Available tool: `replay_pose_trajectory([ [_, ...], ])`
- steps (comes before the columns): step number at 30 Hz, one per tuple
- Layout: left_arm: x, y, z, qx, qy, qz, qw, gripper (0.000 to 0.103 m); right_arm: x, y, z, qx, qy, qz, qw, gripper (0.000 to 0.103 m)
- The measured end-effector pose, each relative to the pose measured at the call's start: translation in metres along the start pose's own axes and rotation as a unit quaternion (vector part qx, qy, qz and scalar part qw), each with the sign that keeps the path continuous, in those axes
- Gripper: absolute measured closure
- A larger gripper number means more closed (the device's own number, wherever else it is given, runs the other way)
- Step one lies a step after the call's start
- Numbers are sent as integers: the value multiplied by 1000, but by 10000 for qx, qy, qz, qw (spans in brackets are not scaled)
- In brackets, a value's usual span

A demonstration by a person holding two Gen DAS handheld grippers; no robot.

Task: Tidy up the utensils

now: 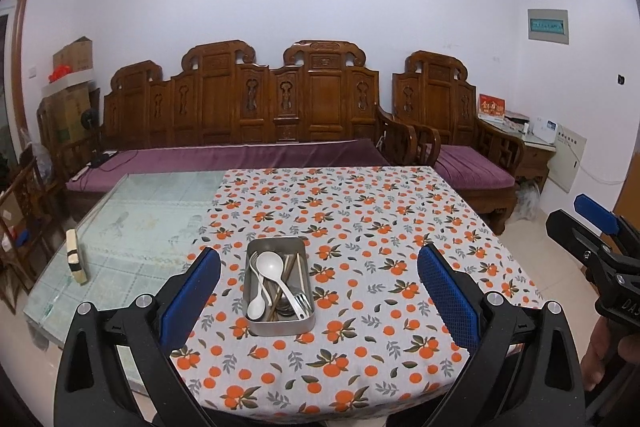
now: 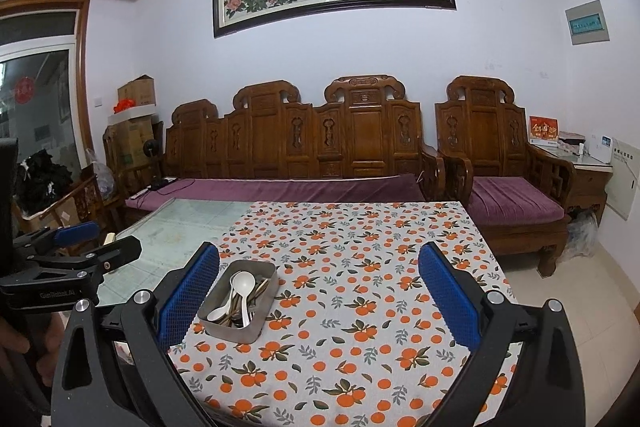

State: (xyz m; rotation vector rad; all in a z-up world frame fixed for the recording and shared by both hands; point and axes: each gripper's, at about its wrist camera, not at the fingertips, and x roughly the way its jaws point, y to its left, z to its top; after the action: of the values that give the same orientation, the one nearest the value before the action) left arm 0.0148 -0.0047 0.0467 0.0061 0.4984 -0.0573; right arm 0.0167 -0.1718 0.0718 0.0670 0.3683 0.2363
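Observation:
A rectangular metal tin [image 1: 280, 323] stands on the orange-print tablecloth [image 1: 380, 247]. In it lie white spoons [image 1: 267, 267], a white fork [image 1: 298, 301], chopsticks and metal utensils, all mixed. My left gripper [image 1: 319, 287] is open and empty, held above the near table edge with the tin between its fingers' lines of sight. My right gripper [image 2: 319, 287] is open and empty, to the right of the tin [image 2: 240, 331]. Each gripper shows at the edge of the other's view: the right one [image 1: 600, 239], the left one [image 2: 80, 247].
The cloth covers the right part of a glass-topped table [image 1: 140, 211]. A small beige block [image 1: 76, 257] stands on the glass at the left. A wooden sofa [image 1: 248, 115] with purple cushions and an armchair [image 1: 452, 131] stand behind the table.

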Motion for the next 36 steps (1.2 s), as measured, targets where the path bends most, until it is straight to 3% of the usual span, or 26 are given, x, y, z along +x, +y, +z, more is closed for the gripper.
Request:
replay_pose_trajectory([
  [36,-5,1,0,-16,-53,-17,10000,8,2,1,-3,-5,30,-8,10000,3],
])
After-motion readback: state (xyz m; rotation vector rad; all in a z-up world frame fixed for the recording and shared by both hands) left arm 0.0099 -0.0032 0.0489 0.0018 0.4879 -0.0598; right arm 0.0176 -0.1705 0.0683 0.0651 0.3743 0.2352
